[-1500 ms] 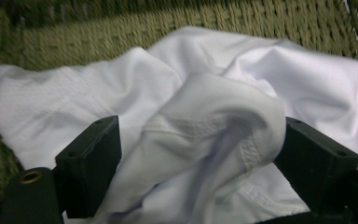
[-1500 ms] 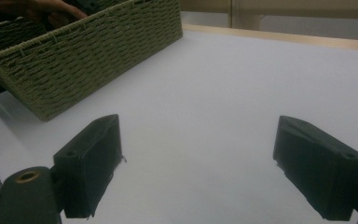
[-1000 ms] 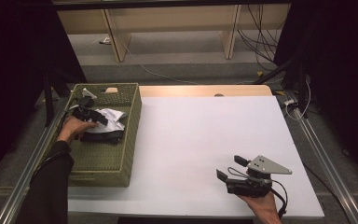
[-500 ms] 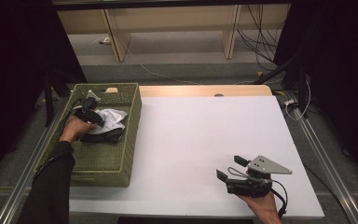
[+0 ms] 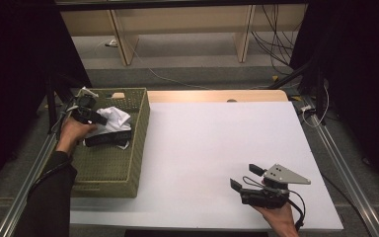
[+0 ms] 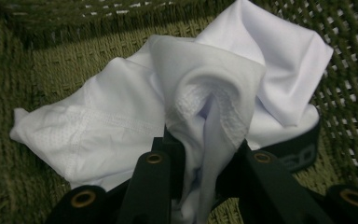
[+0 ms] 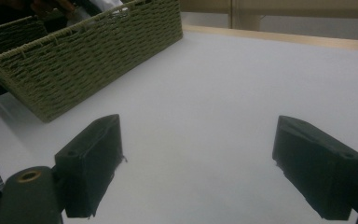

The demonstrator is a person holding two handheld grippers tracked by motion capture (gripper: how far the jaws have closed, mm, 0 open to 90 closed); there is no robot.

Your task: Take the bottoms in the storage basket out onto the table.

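A fold of the white garment [image 6: 177,116] is pinched between the jaws of the left tongs [image 6: 200,163] inside the green woven basket [image 5: 128,163], which stands at the left edge of the white bench [image 5: 217,143]. The right tongs [image 5: 246,177] are held wide open, empty, over the bench's near right part.

My left gripper [image 5: 86,114] reaches forward at the end of my extended left arm, jaws pinched nearly together. My right gripper [image 5: 246,178] sits low and level near my body, jaws spread wide apart.
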